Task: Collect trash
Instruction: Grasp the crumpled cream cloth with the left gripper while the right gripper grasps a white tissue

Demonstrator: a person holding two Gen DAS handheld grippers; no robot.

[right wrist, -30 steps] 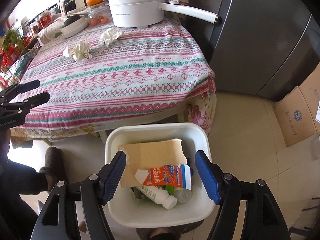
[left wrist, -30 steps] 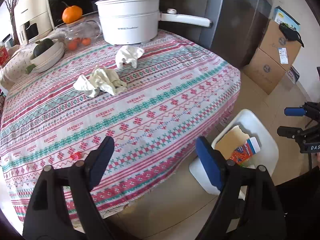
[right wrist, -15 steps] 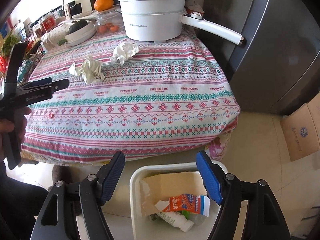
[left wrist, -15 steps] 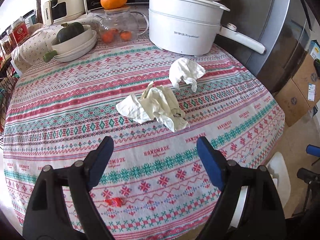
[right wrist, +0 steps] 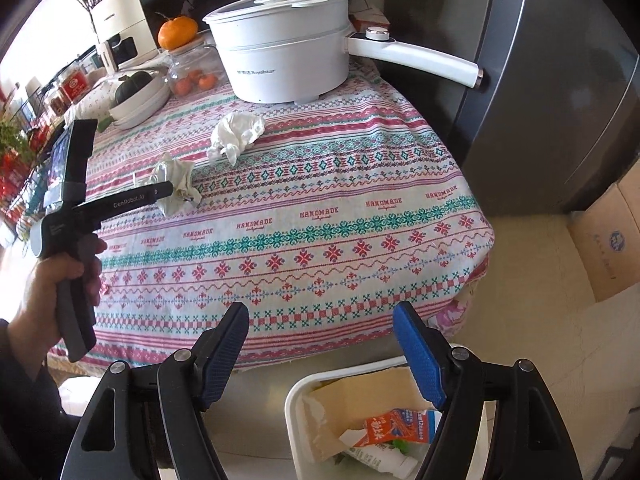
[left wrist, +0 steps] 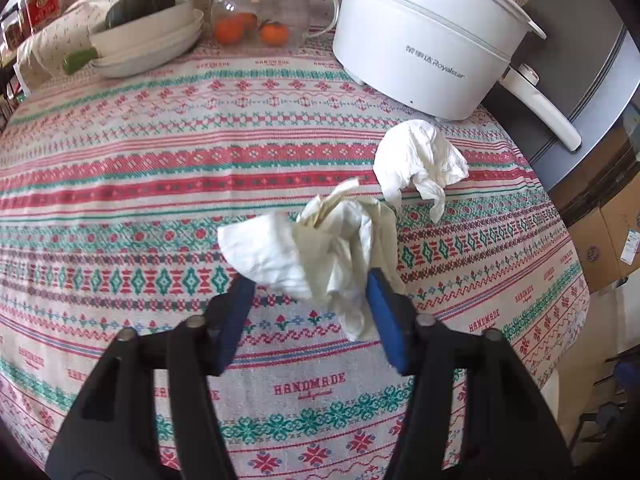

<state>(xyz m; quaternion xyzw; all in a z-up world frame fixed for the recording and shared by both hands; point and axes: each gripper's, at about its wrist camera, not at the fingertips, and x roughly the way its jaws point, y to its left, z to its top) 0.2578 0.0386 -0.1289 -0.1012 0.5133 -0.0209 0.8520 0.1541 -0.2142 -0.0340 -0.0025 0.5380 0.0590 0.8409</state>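
Since a second ago the left gripper (left wrist: 308, 300) has swung from the bin to the crumpled tissue (left wrist: 320, 248) on the tablecloth (left wrist: 160, 184); its jaws are closing, tissue between them. Right gripper (right wrist: 320, 354) gapes empty above the bin (right wrist: 296, 408), keeping the drop-off near.

- White pot (left wrist: 424, 36) with long handle, upper right.
- Glass jar (left wrist: 264, 4) holding small oranges, top centre.
- Bowl (left wrist: 148, 44) with dark squash, upper left.
- Patterned tablecloth (left wrist: 200, 168) across the frame.
- Cardboard box (right wrist: 608, 244), right edge.
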